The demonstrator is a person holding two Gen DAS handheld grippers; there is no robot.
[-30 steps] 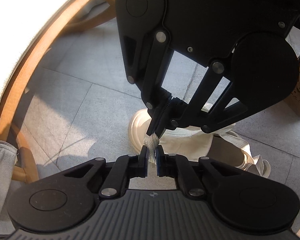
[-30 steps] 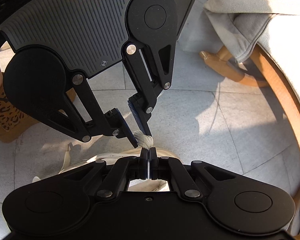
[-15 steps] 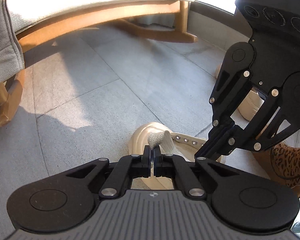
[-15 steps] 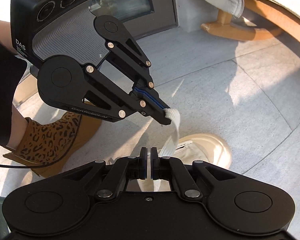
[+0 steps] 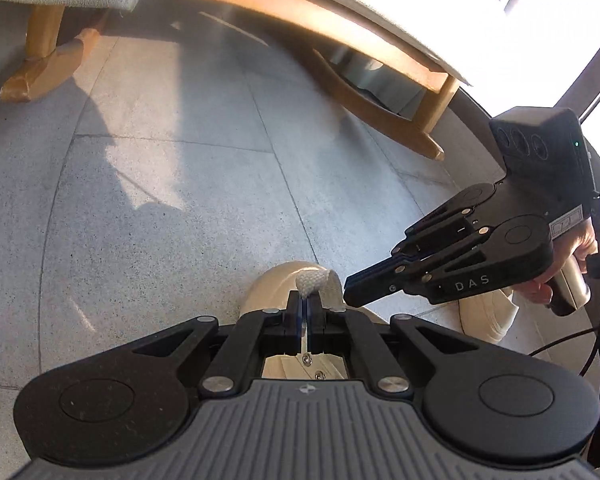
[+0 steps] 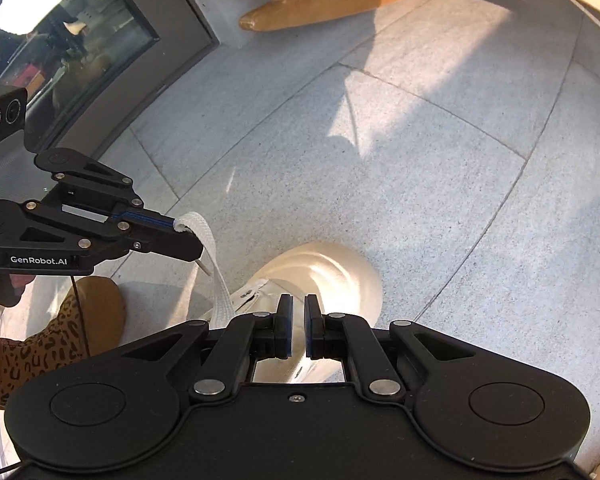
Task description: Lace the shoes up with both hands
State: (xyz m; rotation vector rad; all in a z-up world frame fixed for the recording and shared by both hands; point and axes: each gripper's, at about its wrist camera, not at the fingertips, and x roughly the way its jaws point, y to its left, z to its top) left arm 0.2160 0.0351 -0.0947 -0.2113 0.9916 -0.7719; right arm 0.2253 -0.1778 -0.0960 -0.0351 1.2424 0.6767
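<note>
Left gripper (image 5: pixel 304 307): jaws are closed on the lace (image 5: pixel 314 282), which is pinched flat between the pads; a short folded loop of white lace stands just beyond the fingertips. Below the jaws, through the frame gap, the lace is seen running down to the eyelets (image 5: pixel 313 367) of the shoe (image 5: pixel 268 280). The cream toe of the shoe lies directly under and just ahead of this gripper.

Right gripper (image 6: pixel 298 307): jaws are nearly closed, a narrow slit is left between the pads, and nothing is seen between them. The shoe (image 6: pixel 332 272) lies right below and just ahead of the fingertips, toe pointing away. In the left wrist view the right gripper (image 5: pixel 350 290) is seen to the right of the left one, its tip just beside the lace loop; contact cannot be told. It is held by a hand (image 5: pixel 576 256) at the rear grip.

In the right wrist view the left gripper (image 6: pixel 188 236) is seen to the left, the lace (image 6: pixel 216 276) hanging from its tip down to the shoe's left side.

Left of the shoe, a leopard-print boot (image 6: pixel 60 336) is noted. A second cream shoe (image 5: pixel 488 312) is partly seen behind the right gripper.

Farther out: grey stone floor (image 6: pixel 400 160) with sun patches, then a wooden rocking chair (image 5: pixel 380 92) with pale cushion.
</note>
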